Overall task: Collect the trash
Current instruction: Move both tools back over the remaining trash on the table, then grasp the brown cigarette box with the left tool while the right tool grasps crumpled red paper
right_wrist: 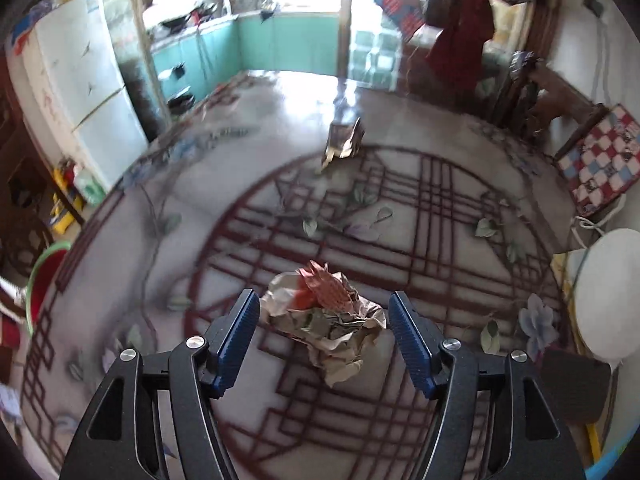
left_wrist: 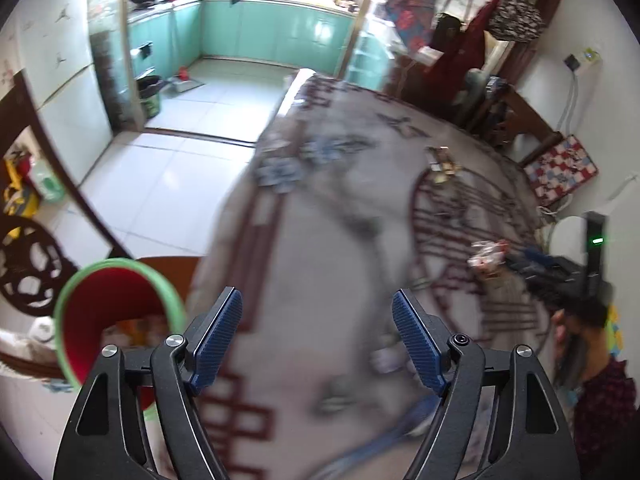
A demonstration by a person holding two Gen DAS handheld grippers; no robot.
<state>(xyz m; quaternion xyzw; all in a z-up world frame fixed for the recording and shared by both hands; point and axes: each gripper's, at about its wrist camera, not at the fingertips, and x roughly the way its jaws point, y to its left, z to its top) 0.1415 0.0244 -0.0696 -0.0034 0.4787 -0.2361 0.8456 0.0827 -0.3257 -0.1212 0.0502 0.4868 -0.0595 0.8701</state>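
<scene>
**Crumpled wrapper sits between spread fingers**

The right gripper (right_wrist: 324, 340) is spread wide around a crumpled paper wrapper (right_wrist: 326, 316) on the patterned tablecloth (right_wrist: 460, 208). It looks light and crushable; pinch across its bulky middle. The left gripper (left_wrist: 318, 340) is spread too, holding nothing, near the red bin (left_wrist: 108, 312).

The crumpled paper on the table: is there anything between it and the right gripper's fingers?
Nothing visible is in the way. The crumpled paper lies on the patterned tablecloth, between the open fingers of the right gripper. The other wrapper lies far behind it.
</scene>
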